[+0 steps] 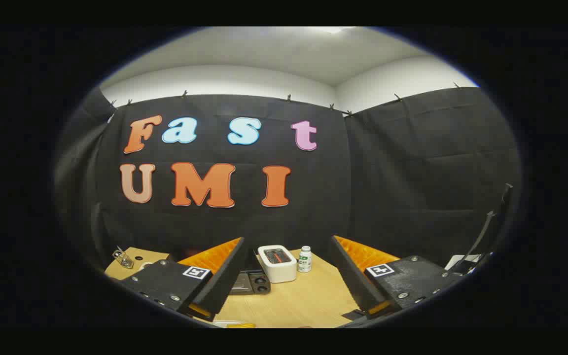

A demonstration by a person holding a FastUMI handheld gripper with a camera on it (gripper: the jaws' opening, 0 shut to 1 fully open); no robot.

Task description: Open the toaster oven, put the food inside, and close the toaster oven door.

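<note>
a: well, what is seen first, going by size?

b: the booth's black cloth wall (412, 187) is seen behind everything, with a white wall and ceiling (274, 54) above it. below it a light wooden table (308, 301) is spread out beyond and between the fingers.

a: and the gripper (289, 276)?

b: it is held above the table, looking forward. its fingers (225, 276) are spread wide apart, and nothing is held or touched between them. a square marker is seen on each finger block.

a: where is the toaster oven?

b: a dark appliance with round knobs (250, 283) is seen low on the table, just beside the inner edge of the left finger, partly hidden by it. it may be the toaster oven, though that cannot be told for sure, and its door cannot be made out.

a: what else is laid out?

b: a white box with a dark top panel (277, 263) is set just beyond the dark appliance, between the fingers. a small white bottle (304, 259) is stood upright just beside the box, to its right. a small metal clip-like object (123, 258) is seen at the table's far left corner, beyond the left finger. a bit of something yellow (240, 325) is glimpsed at the near table edge; what it is cannot be told.
</note>
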